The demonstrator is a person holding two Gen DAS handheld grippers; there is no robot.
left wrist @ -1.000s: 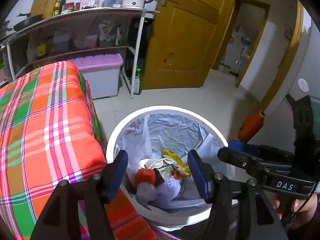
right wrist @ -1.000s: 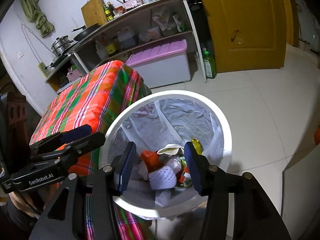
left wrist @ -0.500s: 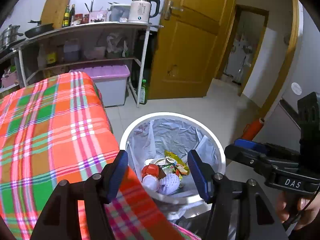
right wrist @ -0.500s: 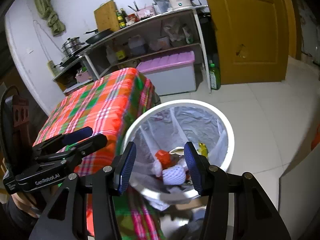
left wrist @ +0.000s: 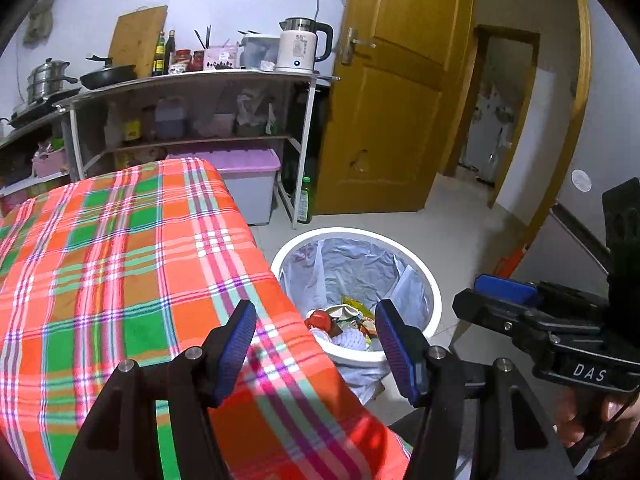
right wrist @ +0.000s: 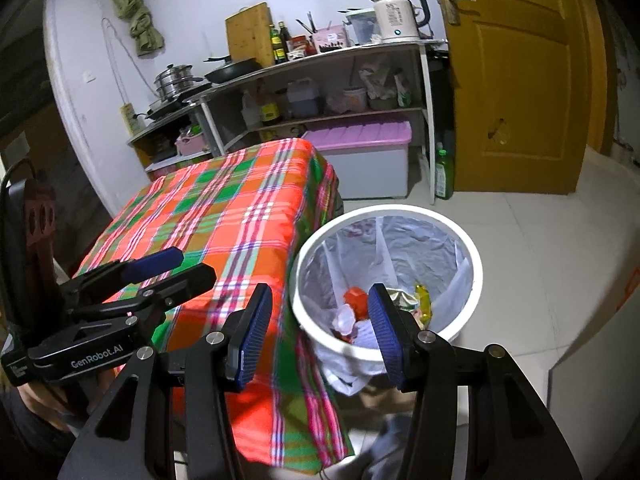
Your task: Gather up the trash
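Observation:
A white trash bin (left wrist: 434, 300) with a clear liner stands on the floor beside the table; it also shows in the right wrist view (right wrist: 476, 264). Inside lie several pieces of trash (left wrist: 344, 326), among them a red piece (right wrist: 357, 300), a yellow wrapper (right wrist: 423, 298) and white foam netting. My left gripper (left wrist: 316, 342) is open and empty, held above the table's corner and the bin. My right gripper (right wrist: 318, 332) is open and empty, above the bin's near rim. Each gripper shows in the other's view: the right one (left wrist: 504, 300) and the left one (right wrist: 160, 268).
The table carries an orange, green and pink plaid cloth (left wrist: 120, 264). Behind it stand a metal shelf (left wrist: 192, 80) with cookware, bottles and a kettle (left wrist: 300, 46), a purple-lidded storage box (left wrist: 248, 176), a green bottle (left wrist: 305, 202) and a wooden door (left wrist: 384, 100). Tiled floor (right wrist: 540, 240) surrounds the bin.
Both grippers have pulled up and back from the bin, which now looks smaller and farther. More of the table and the room is in view. Both stay open and empty.

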